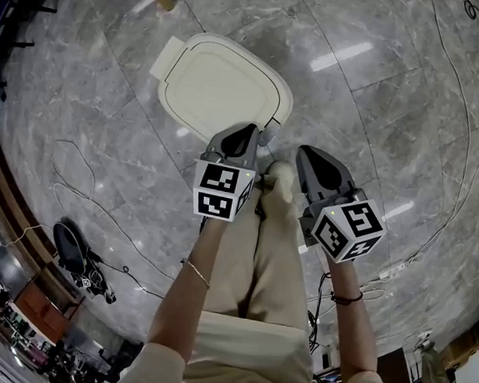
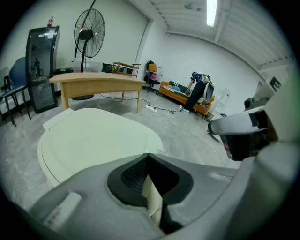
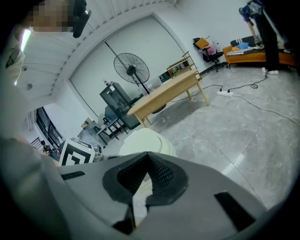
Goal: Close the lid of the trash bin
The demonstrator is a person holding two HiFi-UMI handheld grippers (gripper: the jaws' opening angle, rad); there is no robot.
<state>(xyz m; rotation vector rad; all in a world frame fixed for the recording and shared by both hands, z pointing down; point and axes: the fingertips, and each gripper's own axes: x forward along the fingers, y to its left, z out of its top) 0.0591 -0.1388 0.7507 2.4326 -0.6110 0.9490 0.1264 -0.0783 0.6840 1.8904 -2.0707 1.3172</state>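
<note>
Pointing forward and down from outstretched forearms, the left gripper point(image 1: 250, 131) and right gripper point(image 1: 304, 153) hang side by side above the person's legs, each with its jaws pressed together on nothing. Just beyond the left gripper's tips lies the cream trash bin lid point(image 1: 220, 85), flat down on the bin; the right gripper sits off its near right corner
</note>
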